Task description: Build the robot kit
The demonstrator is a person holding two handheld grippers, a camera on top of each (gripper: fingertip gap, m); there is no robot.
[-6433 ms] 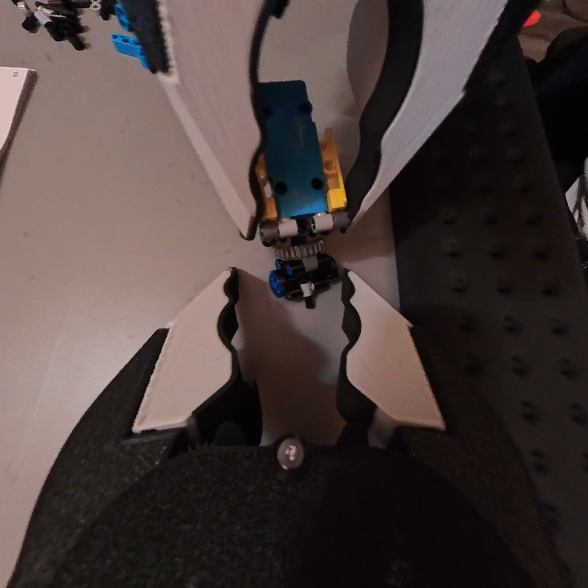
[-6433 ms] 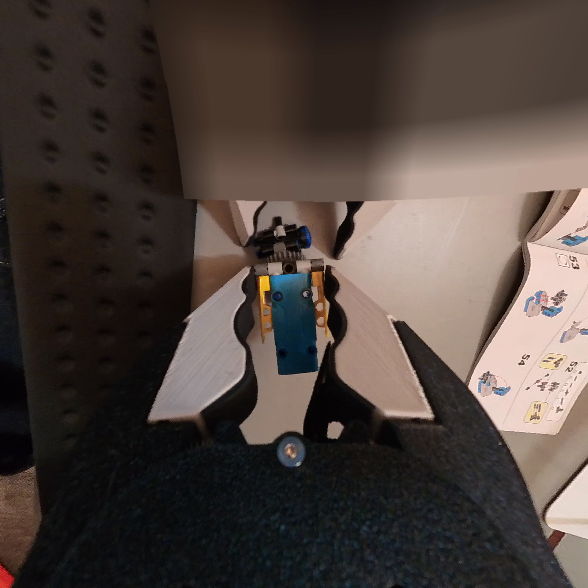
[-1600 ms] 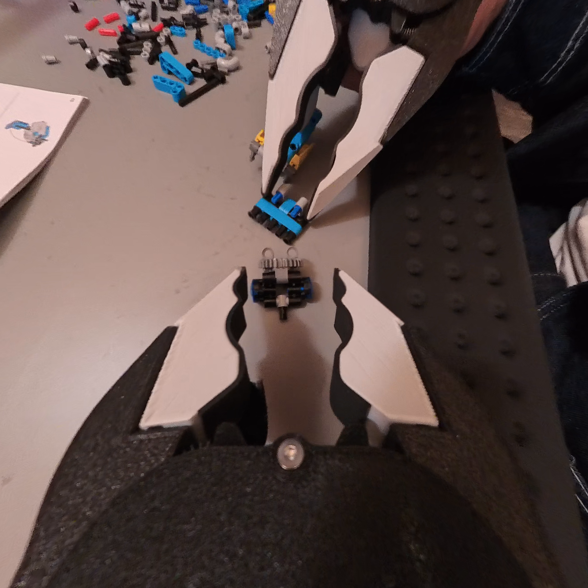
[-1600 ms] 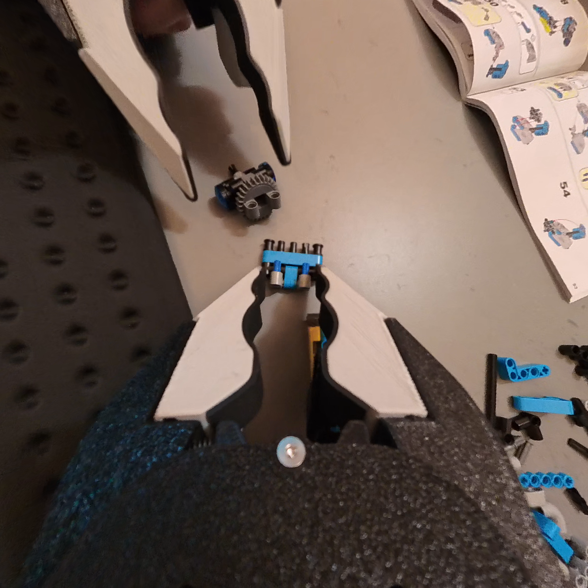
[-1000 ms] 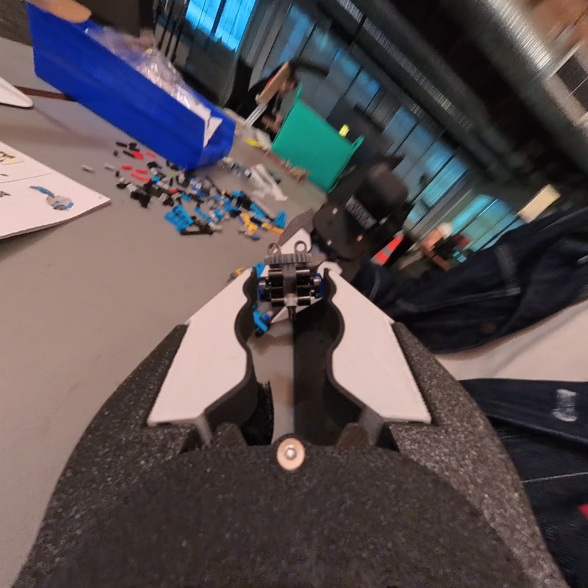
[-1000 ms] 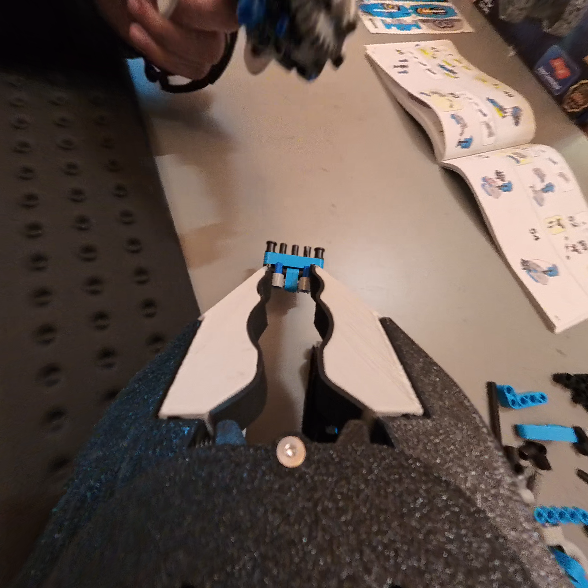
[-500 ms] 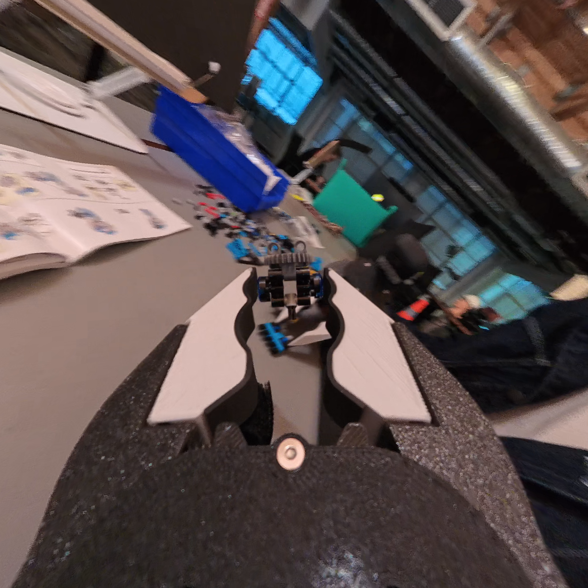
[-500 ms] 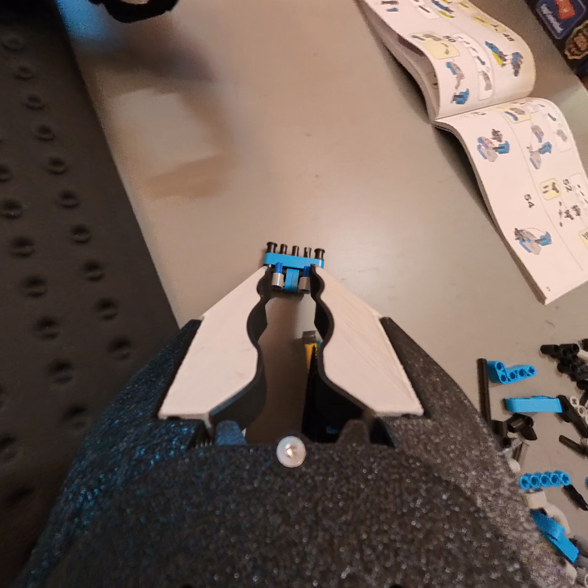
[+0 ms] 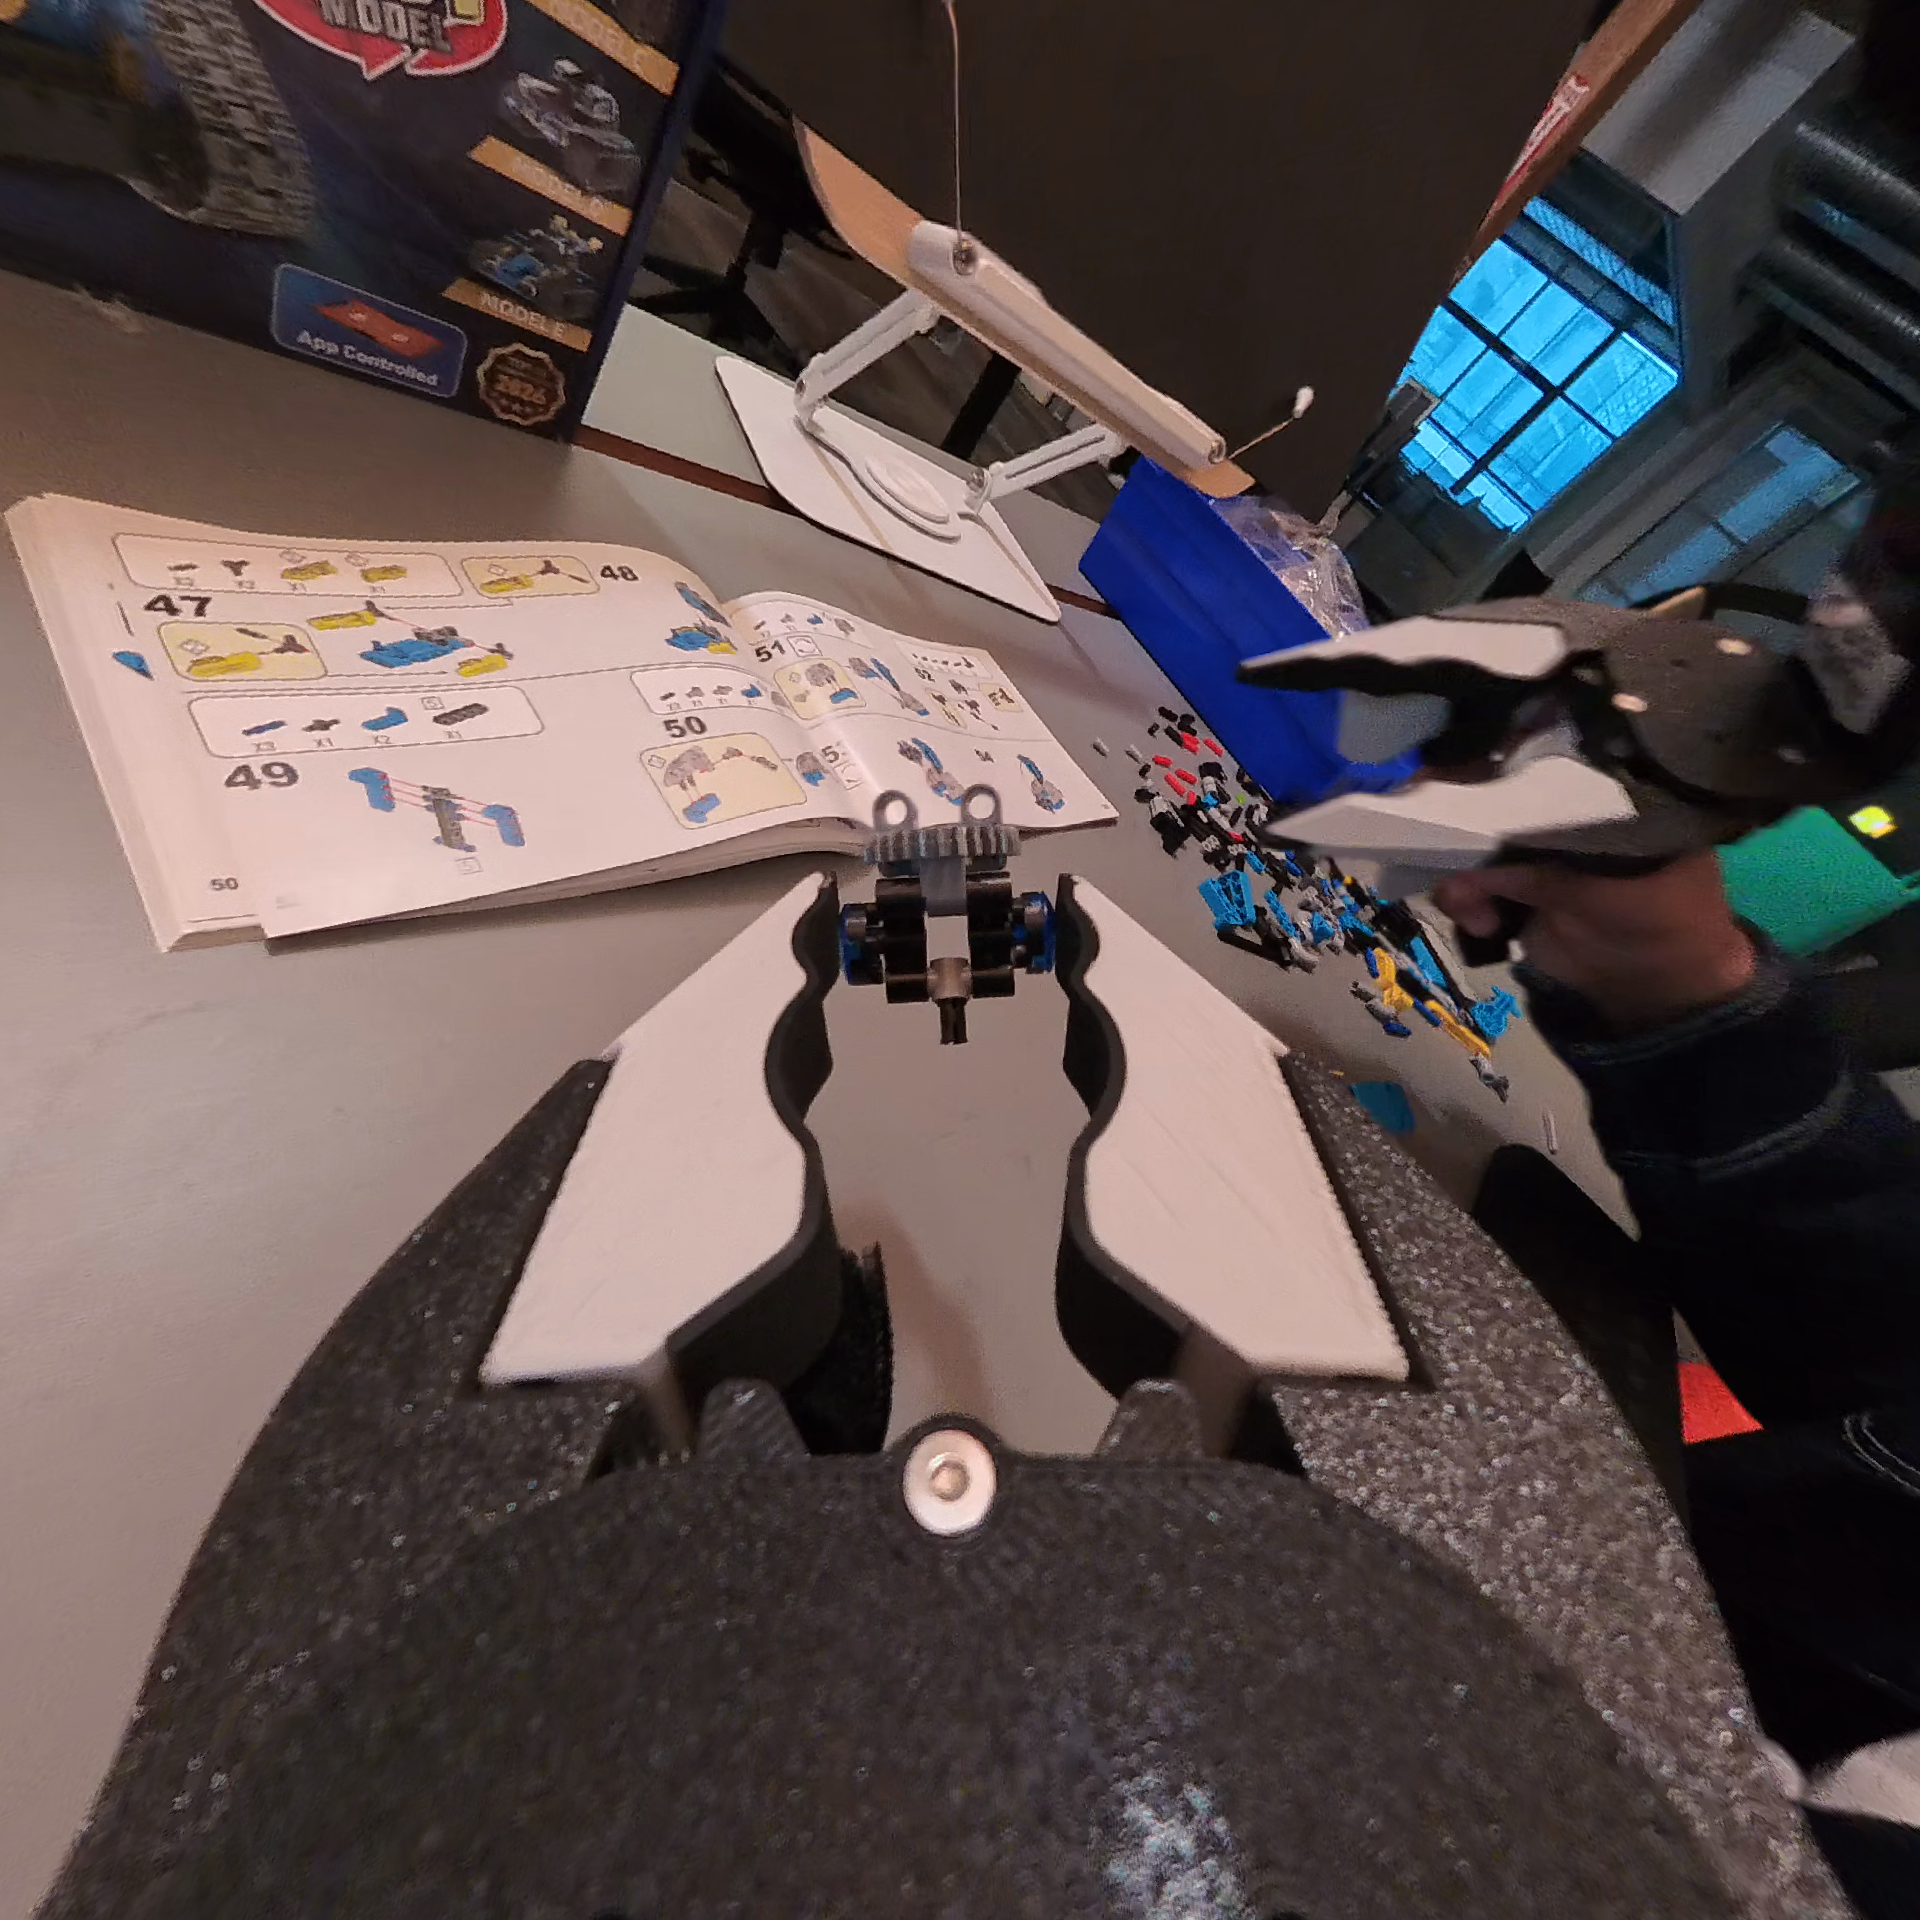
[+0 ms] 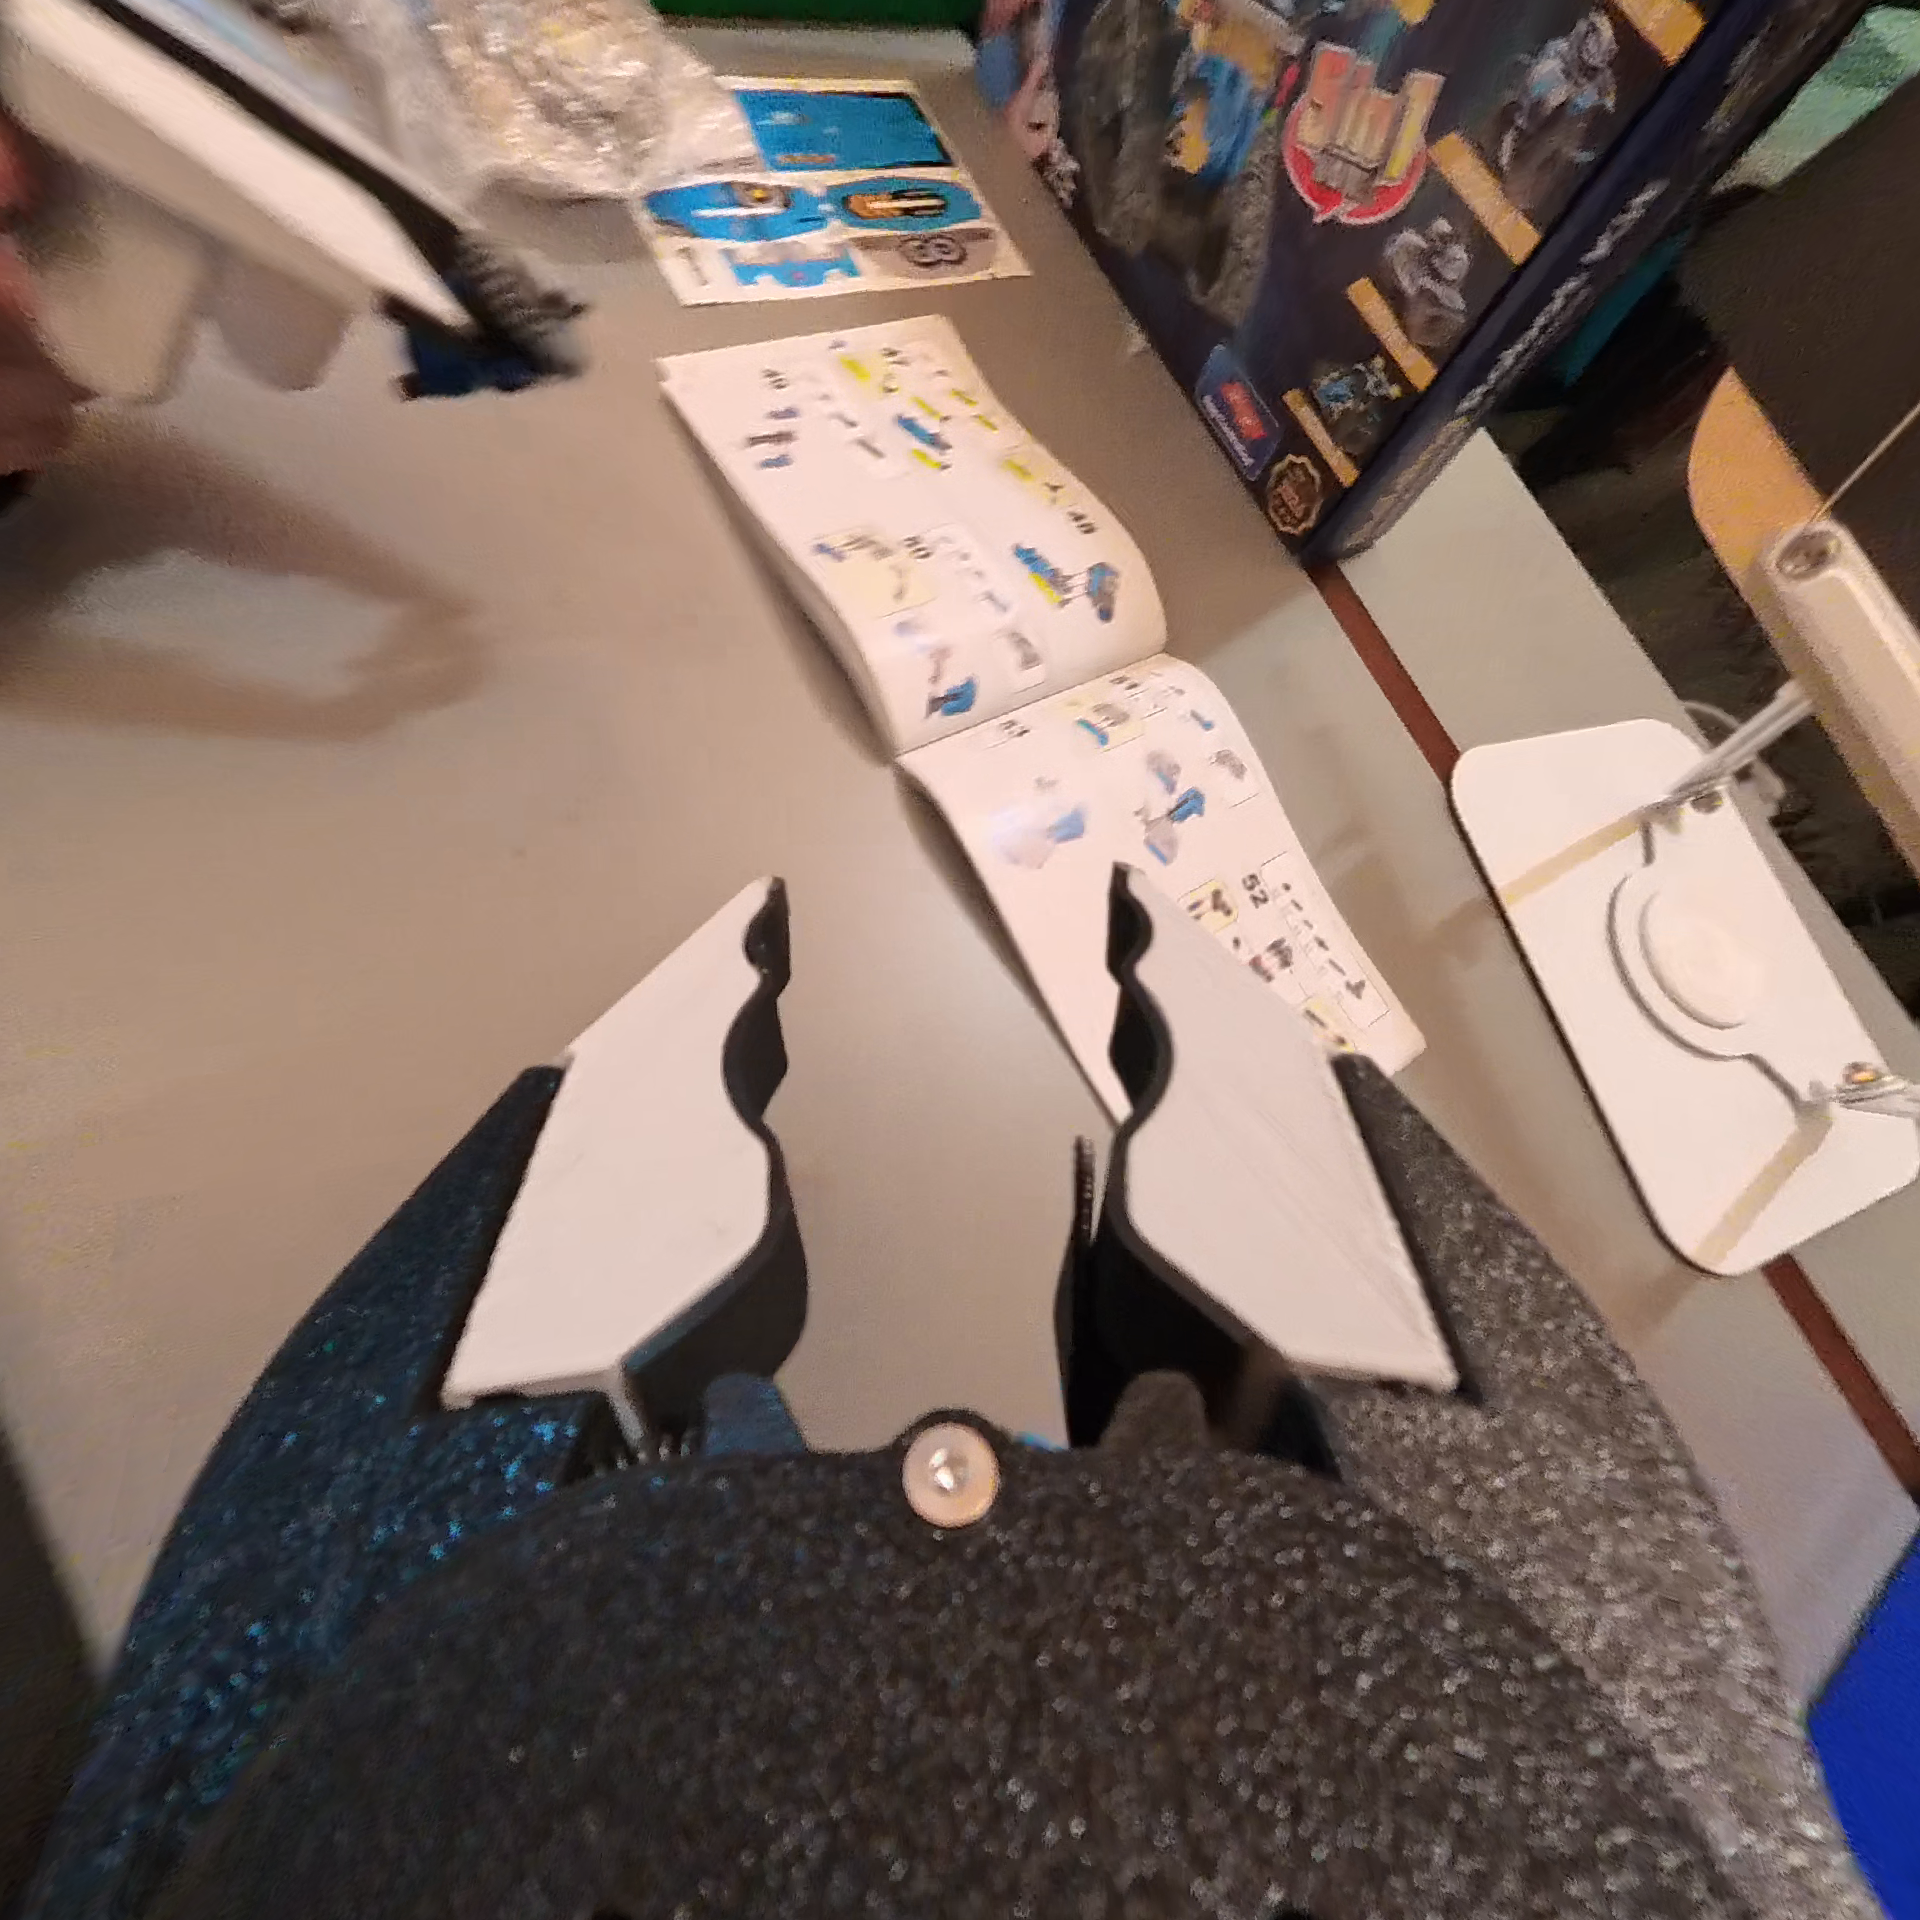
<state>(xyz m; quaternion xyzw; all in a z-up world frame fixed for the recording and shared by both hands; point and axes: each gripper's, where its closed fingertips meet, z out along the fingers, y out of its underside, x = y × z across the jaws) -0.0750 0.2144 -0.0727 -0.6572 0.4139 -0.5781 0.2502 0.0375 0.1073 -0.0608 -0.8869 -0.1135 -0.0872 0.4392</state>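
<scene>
above the grey table [image 9: 312, 1039], the left gripper [image 9: 945, 914] pinches a small black gear assembly [image 9: 940, 914]; the right gripper [image 10: 940, 914] seems spread and empty over the open booklet [image 10: 997, 582].

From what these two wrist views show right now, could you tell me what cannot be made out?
- Right wrist view: the left gripper and its gear assembly are smeared by motion blur.
- Left wrist view: the loose brick pile is too small to sort piece by piece; the right gripper covers part of the blue bin.
- Both views: the box is cut off by the top edge.
</scene>
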